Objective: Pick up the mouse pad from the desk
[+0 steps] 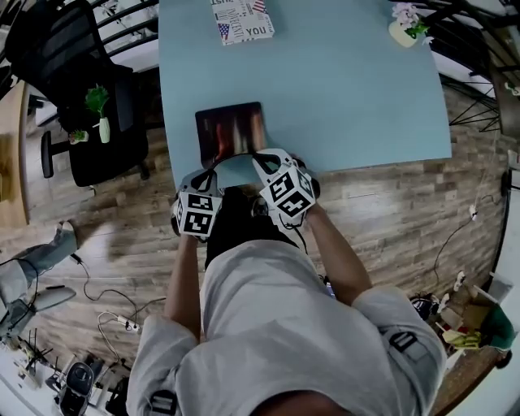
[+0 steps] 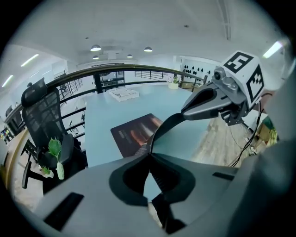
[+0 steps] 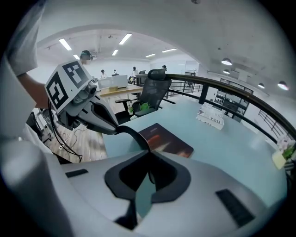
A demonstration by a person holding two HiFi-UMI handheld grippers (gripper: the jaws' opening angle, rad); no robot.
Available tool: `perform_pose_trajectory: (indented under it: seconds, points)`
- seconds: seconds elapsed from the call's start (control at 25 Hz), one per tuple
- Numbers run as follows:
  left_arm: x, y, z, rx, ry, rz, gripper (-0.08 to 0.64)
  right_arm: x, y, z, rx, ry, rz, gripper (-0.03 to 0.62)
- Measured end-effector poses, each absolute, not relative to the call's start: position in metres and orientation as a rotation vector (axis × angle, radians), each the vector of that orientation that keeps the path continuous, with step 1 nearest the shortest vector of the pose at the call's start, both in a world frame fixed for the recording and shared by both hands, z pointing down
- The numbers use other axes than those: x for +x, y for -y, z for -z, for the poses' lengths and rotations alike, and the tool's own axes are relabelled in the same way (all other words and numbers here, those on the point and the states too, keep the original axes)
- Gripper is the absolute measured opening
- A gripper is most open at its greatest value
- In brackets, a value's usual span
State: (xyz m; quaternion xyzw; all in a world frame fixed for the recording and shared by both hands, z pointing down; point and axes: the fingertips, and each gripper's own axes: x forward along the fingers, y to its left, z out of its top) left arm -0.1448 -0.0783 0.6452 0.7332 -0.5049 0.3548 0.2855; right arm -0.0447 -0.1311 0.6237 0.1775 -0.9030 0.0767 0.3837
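Observation:
The dark mouse pad (image 1: 231,130) with a reddish print lies near the front edge of the light blue desk (image 1: 349,89). Its near edge is raised off the desk and bows in an arc between my two grippers, while its far part lies flat. My left gripper (image 1: 216,166) is shut on the near left corner, and my right gripper (image 1: 259,156) is shut on the near right corner. In the left gripper view the jaws (image 2: 149,155) pinch the pad's (image 2: 134,132) edge. The right gripper view shows the same grip (image 3: 149,155) on the pad (image 3: 169,141).
A printed white box (image 1: 242,20) sits at the desk's far edge, and a small potted plant (image 1: 405,28) at its far right corner. A black office chair (image 1: 89,106) with a small plant vase (image 1: 99,114) stands left of the desk. Cables lie on the wooden floor (image 1: 114,309).

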Motion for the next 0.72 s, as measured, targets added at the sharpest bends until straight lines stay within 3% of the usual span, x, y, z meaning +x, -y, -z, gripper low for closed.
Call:
perform_pose_trajectory:
  seconds: [0.72]
  points:
    - [-0.172, 0.143, -0.614, 1.992, 1.311, -0.775, 0.026, -0.072, 0.192, -0.598, 0.554, 2.269, -0.192, 0.017]
